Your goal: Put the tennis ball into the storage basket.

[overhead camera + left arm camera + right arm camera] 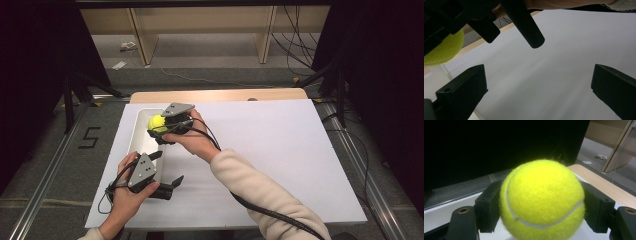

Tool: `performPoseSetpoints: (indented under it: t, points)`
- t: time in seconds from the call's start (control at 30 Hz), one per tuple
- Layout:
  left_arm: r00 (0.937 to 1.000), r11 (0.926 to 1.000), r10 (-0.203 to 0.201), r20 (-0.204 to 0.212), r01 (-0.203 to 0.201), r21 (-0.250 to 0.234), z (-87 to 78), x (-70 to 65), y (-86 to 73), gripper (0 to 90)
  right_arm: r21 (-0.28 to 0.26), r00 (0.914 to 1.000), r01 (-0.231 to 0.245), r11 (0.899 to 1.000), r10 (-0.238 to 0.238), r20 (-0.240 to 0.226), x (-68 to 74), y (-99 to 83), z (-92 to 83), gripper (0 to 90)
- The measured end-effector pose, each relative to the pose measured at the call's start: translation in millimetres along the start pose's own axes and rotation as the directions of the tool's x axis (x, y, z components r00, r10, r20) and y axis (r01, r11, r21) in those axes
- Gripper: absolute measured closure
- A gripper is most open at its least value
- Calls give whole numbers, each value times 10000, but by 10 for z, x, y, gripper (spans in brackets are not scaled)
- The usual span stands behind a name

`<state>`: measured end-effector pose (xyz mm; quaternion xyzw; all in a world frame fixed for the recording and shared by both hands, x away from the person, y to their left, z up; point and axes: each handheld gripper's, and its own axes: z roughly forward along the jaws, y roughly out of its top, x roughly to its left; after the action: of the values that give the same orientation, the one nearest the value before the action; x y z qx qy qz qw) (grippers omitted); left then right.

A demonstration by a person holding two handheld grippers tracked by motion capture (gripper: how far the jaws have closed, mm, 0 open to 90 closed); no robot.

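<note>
In the high view, left of centre, the right tool (161, 128) had its jaws closed on the tennis ball (156, 122) and held it above the white tray (135, 135). So the grasp was done; whether the ball should be set into the tray or carried away, I cannot tell. The left tool (170, 186), lower left, stood wide open and empty over the worktop (280, 150).

**Black two-jaw grippers, cream fleece sleeve**

Each black plastic gripper, left (170, 188) and right (156, 134), is topped by a grey three-cornered plate with dark dots. Round screw holes are seen in the blocky jaws. A black cable is trailed from each. A cream fleece sleeve (260, 192) is worn beside the right cable.
</note>
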<state>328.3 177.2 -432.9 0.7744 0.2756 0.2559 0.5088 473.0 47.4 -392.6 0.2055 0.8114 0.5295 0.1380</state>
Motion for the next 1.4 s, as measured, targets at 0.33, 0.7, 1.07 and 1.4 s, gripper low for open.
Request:
performPoseSetpoints:
  t: [0.33, 0.7, 1.07, 1.4]
  points:
    - [10000, 10000, -2, 0, 2, 2, -1, 0, 0, 0, 36, 10000, 14, 10000, -13, -71, 4, 20, 22, 271]
    - [10000, 10000, 9, 14, -9, 17, -1, 3, -3, 0, 93, 9998, 60, 9999, -58, -166, 27, 47, 82, 271]
    - [9999, 9999, 107, 15, -108, 63, 1, -3, -2, 0, 174, 9995, 102, 9998, -97, -290, 47, 64, 122, 271]
    - [9999, 9999, 142, 2, -142, 60, -1, -5, -1, 0, 271, 9988, 147, 9995, -134, -474, 69, 93, 197, 271]
